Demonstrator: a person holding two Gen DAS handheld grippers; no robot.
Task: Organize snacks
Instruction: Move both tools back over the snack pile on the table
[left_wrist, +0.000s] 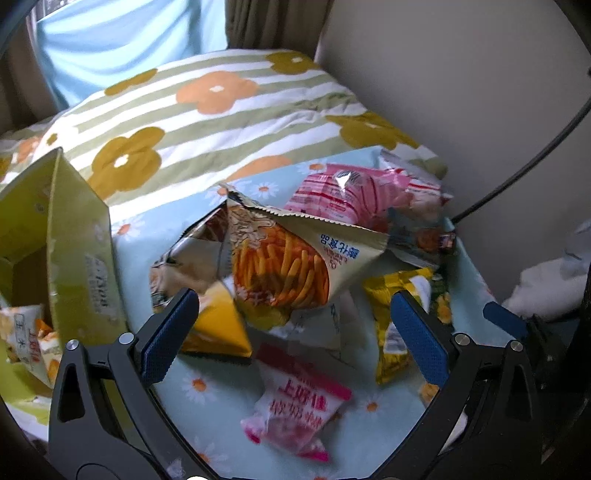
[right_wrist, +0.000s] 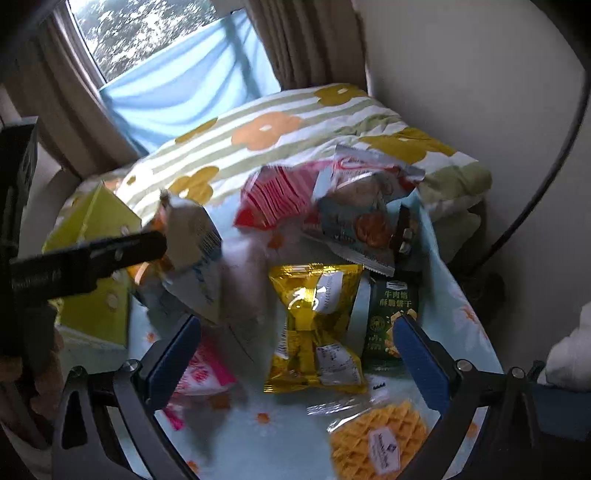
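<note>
L gripper (left_wrist: 291, 332): jaws wide apart, blue pads either side, nothing between them in L wrist view. Fries bag (left_wrist: 280, 258) sits just ahead of the tips, crumpled and tilted, looks raised off the cloth; contact w/ the L pad can't tell. In R wrist view a dark gripper arm reaches in from the left and meets that same bag (right_wrist: 192, 236), but blur hides the grip, so can't tell if it's held. Pink-white pkt (left_wrist: 295, 406) lies flat below/between L jaws. Yellow pkt (left_wrist: 399, 325) just inside the R-side pad. Pink striped pkt (left_wrist: 343, 195) and clear cookie pkt (left_wrist: 421, 221) further ahead, overlapping. Green carton (left_wrist: 74, 236) stands open, left of L gripper, snack pkts inside at its bottom.

R gripper (right_wrist: 295, 350): jaws wide apart, empty. Gold pkt (right_wrist: 317, 328) lies between the tips, not touched. Dark green pkt (right_wrist: 391, 317) just beside the R pad, partly under gold one. Waffle pkt (right_wrist: 376, 439) near, low btwn jaws. All on daisy cloth (right_wrist: 258, 443); striped flower quilt (right_wrist: 266, 140) behind.
</note>
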